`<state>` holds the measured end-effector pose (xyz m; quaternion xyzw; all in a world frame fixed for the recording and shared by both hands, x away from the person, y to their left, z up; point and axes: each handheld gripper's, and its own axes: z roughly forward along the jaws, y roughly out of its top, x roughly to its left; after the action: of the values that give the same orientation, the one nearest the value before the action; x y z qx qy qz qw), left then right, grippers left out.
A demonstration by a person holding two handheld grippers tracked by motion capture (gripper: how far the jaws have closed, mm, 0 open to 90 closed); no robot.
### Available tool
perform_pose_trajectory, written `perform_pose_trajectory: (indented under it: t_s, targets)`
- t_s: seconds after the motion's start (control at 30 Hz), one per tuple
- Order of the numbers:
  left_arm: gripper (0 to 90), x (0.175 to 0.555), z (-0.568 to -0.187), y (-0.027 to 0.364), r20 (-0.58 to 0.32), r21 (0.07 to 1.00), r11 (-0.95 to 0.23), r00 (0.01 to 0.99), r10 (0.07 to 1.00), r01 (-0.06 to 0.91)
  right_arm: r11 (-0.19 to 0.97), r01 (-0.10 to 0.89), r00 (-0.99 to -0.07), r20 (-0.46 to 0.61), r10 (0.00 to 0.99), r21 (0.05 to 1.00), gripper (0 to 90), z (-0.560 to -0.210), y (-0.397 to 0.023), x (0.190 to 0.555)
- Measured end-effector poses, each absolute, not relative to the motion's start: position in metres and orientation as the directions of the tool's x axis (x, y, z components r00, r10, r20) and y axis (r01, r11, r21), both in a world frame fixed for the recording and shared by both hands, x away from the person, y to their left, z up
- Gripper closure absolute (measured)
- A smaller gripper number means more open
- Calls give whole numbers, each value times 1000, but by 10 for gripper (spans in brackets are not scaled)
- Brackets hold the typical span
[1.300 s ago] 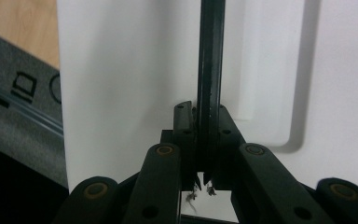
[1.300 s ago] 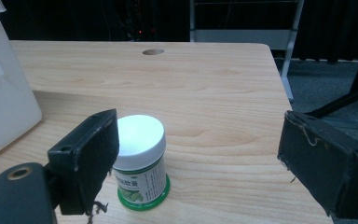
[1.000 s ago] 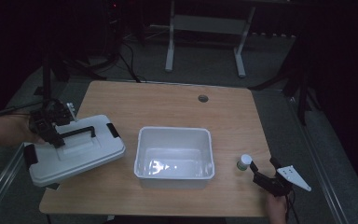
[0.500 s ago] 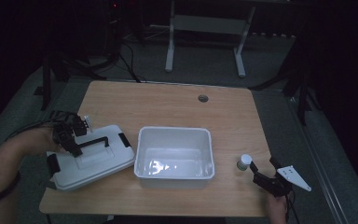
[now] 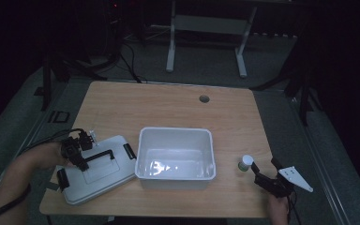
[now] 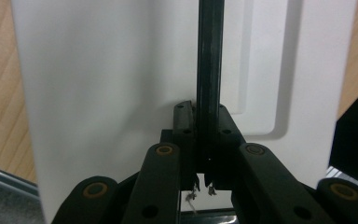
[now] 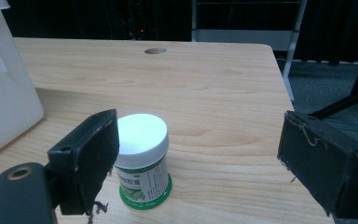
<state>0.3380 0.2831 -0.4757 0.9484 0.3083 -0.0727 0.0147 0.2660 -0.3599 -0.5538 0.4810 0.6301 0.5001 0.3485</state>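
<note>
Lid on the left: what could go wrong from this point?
The left gripper pinches only the thin black handle, so the white lid could swing or slip. Its corner sits close to the open bin and may knock it. The right gripper, open beside the small bottle, could tip it.

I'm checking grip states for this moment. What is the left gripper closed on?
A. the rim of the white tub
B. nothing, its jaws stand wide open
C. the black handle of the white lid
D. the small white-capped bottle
C: in the left gripper view the left gripper has its jaws clamped around the black handle of the white lid, while the small white-capped bottle stands between the open jaws of the right gripper.
</note>
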Motion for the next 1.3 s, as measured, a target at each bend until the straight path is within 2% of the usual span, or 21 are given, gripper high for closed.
perform_pose_trajectory:
  t_s: [0.23,0.47,0.57,0.7,0.83,0.97,1.0,1.13,1.2,1.3]
  targets:
    - [830,336,-493,284,-145,-48,-807,796,588,588,37,257,-295,41,955,966,121,-554,-360,266]
    - [818,336,-493,287,-148,-27,-809,798,584,587,47,260,-294,32,955,964,121,-554,-360,266]
    - [771,336,-492,287,-137,-23,-800,790,597,600,49,265,-298,34,954,963,121,-552,-361,266]
    - [640,335,-492,289,-151,-35,-794,782,605,608,28,299,-285,62,957,954,121,-551,-364,270]
    - [544,334,-491,292,-148,-22,-783,772,618,622,16,326,-279,80,957,945,120,-548,-369,272]
    - [526,332,-487,292,-151,13,-783,775,614,622,20,371,-277,91,956,928,121,-546,-372,274]
    - [494,332,-485,293,-143,8,-785,778,612,619,58,423,-292,75,953,904,120,-544,-374,276]
    - [436,331,-482,294,-138,14,-770,764,630,637,113,484,-338,66,939,868,121,-540,-375,277]
    - [424,330,-481,294,-137,19,-774,768,625,633,201,529,-385,22,923,825,121,-535,-373,278]
    - [412,329,-480,293,-142,21,-775,769,623,631,244,566,-418,18,908,788,121,-533,-373,279]
